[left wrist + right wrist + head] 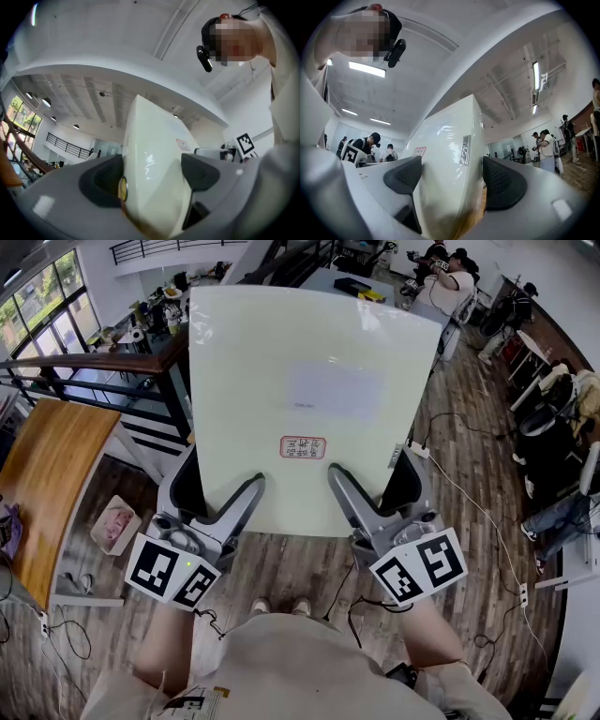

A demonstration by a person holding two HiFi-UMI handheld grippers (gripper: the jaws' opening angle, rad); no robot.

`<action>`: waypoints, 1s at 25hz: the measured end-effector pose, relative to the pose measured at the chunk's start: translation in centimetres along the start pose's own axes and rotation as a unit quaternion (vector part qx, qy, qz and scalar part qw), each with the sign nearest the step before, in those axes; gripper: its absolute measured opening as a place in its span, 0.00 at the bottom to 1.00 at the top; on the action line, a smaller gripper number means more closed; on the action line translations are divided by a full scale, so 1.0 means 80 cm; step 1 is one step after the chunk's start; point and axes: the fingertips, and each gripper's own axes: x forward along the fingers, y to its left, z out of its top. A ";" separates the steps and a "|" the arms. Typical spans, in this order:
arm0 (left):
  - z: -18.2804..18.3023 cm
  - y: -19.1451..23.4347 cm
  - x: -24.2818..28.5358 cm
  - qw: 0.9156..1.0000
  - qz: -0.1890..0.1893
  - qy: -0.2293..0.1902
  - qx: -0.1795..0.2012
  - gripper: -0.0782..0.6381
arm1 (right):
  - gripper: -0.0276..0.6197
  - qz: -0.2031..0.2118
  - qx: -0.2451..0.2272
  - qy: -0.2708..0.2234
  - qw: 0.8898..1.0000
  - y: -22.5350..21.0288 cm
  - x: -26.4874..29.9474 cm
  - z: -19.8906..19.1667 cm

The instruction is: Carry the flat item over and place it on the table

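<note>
Board pale cream, red-edged label; L tongs, R tongs grey, blk pads; floor brown planks.

L gripper, R gripper: both clamped.

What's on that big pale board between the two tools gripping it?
In the head view, the pale board between left tool and right tool is bare, except a small red-bordered label just beyond their tips.

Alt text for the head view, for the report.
Seen from above, a large pale flat panel is held by its near edge, the left gripper and right gripper each clamped on it. A wooden table stands to the left, a railing beyond it.
</note>
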 end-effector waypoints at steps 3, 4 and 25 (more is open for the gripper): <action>-0.003 -0.004 -0.003 1.000 0.002 0.005 -0.001 0.65 | 0.66 0.005 0.002 0.001 1.000 0.000 -0.005 -0.004; -0.005 -0.007 -0.003 1.000 0.003 0.006 -0.002 0.65 | 0.66 0.007 0.001 0.001 1.000 -0.002 -0.007 -0.004; -0.049 -0.070 0.074 0.999 0.023 0.039 0.015 0.66 | 0.66 0.011 0.042 -0.006 0.999 -0.109 -0.037 -0.025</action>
